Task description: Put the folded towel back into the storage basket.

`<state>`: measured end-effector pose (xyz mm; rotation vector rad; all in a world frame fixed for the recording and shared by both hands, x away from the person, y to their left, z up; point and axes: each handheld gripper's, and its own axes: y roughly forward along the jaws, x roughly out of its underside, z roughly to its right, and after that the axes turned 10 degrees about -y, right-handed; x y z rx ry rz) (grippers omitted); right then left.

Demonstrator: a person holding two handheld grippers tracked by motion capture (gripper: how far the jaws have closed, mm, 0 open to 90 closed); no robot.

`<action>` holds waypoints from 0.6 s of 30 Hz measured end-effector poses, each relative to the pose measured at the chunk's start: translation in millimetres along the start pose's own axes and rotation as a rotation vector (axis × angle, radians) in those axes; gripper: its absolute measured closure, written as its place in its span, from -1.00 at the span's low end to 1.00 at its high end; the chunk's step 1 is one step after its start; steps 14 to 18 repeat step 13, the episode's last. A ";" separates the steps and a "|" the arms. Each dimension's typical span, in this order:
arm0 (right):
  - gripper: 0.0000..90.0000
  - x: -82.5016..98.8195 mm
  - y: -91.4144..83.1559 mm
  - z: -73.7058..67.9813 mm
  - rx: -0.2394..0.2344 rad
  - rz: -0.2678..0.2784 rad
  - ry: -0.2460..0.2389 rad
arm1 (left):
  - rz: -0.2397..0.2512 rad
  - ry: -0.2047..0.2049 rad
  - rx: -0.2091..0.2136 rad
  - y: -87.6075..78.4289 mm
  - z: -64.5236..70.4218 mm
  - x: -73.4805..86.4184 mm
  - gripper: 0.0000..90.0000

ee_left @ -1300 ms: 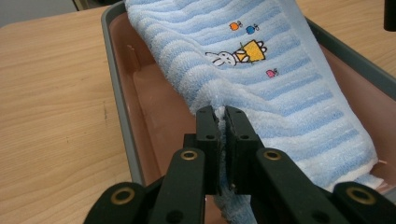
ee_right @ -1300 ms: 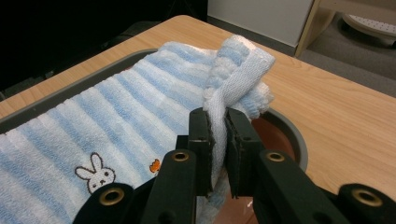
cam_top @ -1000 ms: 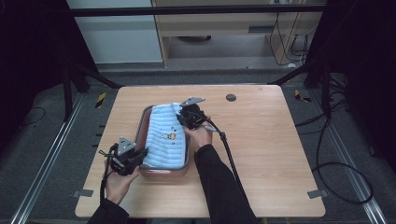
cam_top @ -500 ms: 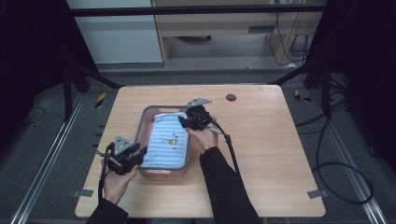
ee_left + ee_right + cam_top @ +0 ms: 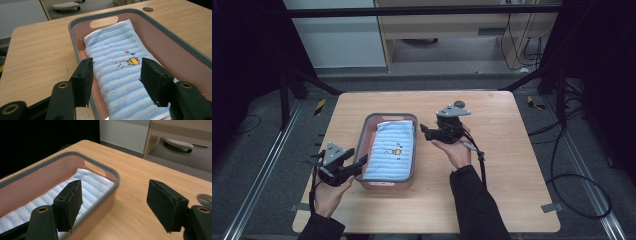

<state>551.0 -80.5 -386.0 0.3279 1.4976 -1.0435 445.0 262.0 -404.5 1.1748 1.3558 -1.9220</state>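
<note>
High view first: a folded blue striped towel point(image 5: 389, 150) lies inside the pink tub point(image 5: 362, 145) near the middle of the wooden table point(image 5: 512, 165). My left gripper point(image 5: 360, 163) sits just beside the tub's near left corner, jaws wide apart and empty. My right gripper point(image 5: 426, 132) hovers beside the tub's right rim, jaws likewise spread, gripping nothing.

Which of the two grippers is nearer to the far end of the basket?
The right gripper: it is beside the basket's far half, while the left gripper is at its near corner.
</note>
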 end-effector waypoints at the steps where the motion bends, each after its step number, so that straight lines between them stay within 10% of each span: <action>1: -0.39 2.7 -4.8 2.9 0.005 0.002 0.007 | 0.000 0.002 -0.003 -0.1 -1.6 -0.1 -0.08; 13: -0.44 65.7 -71.3 54.8 0.110 -0.035 0.093 | 0.028 -0.046 -0.060 -7.0 -35.6 -1.0 -0.21; 18: -0.44 65.7 -71.3 54.8 0.110 -0.035 0.093 | 0.028 -0.046 -0.060 -7.0 -35.6 -1.0 -0.21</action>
